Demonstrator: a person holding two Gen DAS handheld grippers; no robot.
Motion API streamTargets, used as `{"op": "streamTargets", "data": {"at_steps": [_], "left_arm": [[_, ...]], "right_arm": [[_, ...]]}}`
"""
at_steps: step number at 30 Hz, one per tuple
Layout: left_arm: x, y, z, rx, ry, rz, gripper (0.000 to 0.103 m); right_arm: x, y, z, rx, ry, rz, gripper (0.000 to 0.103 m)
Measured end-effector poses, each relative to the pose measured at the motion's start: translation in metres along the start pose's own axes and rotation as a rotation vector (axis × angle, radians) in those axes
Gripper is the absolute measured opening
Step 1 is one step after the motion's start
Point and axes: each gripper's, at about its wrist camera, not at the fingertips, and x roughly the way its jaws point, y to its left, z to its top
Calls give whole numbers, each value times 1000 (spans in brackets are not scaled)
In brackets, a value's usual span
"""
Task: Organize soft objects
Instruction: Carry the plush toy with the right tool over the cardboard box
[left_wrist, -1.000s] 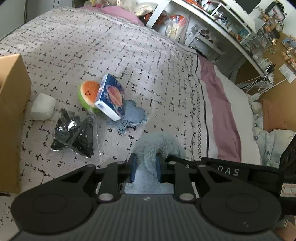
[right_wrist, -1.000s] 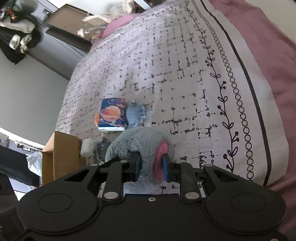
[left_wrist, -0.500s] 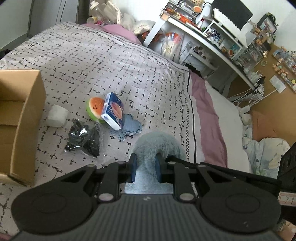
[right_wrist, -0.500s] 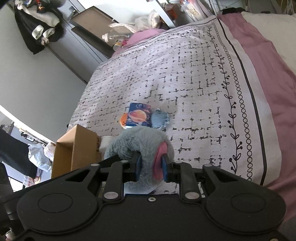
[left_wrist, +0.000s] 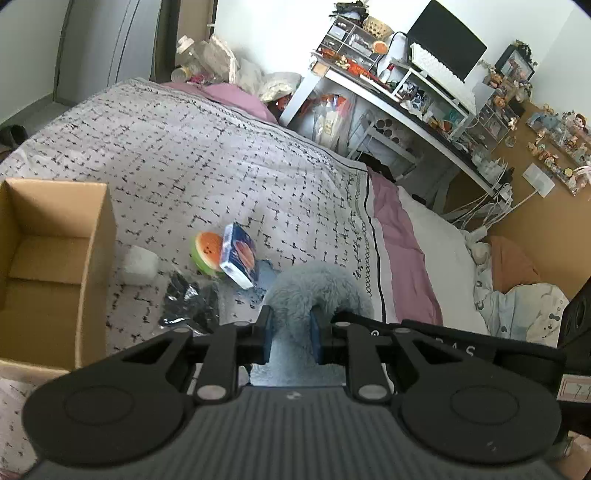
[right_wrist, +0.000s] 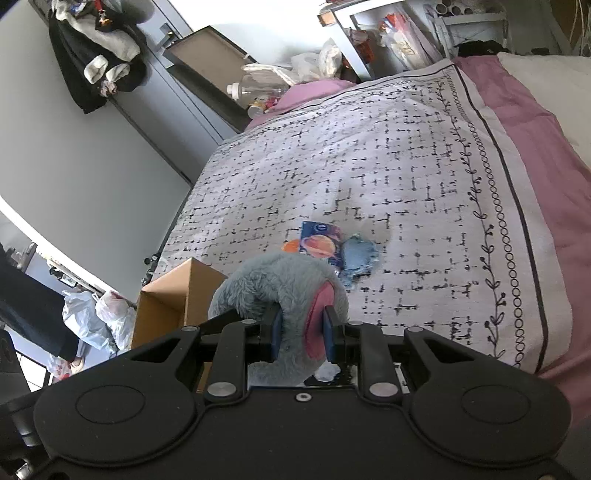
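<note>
The bed, under its black-and-white patterned cover, now sits lower and farther off in both wrist views than it did a second ago, with more of the room showing around it. You have raised both grippers together. The items on the cover keep the same arrangement.

The cardboard box has come much further into the left wrist view. A second ago only one side panel showed; its open top and bare inner walls are now visible. Treat this as the probable drop point and judge the current step as a carry toward it.

The grey plush toy is off the cover and suspended between your two grippers. It has not shifted in either grip over the last second.

- Left gripper: fingers clamped on a grey furry section of the toy.
- Right gripper: fingers clamped on the section with the pink patch.

Left on the cover, near the box:
- blue printed carton, leaning on the watermelon plush
- blue cloth piece, just beside the carton
- bag of black items
- white block, just beside the box wall

Next, move both grippers over the box opening at an even pace, so the toy is not stretched.
</note>
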Motion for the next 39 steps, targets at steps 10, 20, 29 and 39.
{"op": "streamTargets", "data": {"at_steps": [10,20,29,39], "left_arm": [[-24,29,6,-20,-35,-6,20],[-48,59,17,-32,-81,10,20],[-66,96,24,-62,-104,39,20],[-74,141,26,-107,-106,77,20]], "right_arm": [[5,35,-5,-23,-19,10,22],[17,77,-7,-56,-28,36,22],[36,115,-13,-70,-9,64,22],[68,150,-24,-87,43,76,22]]}}
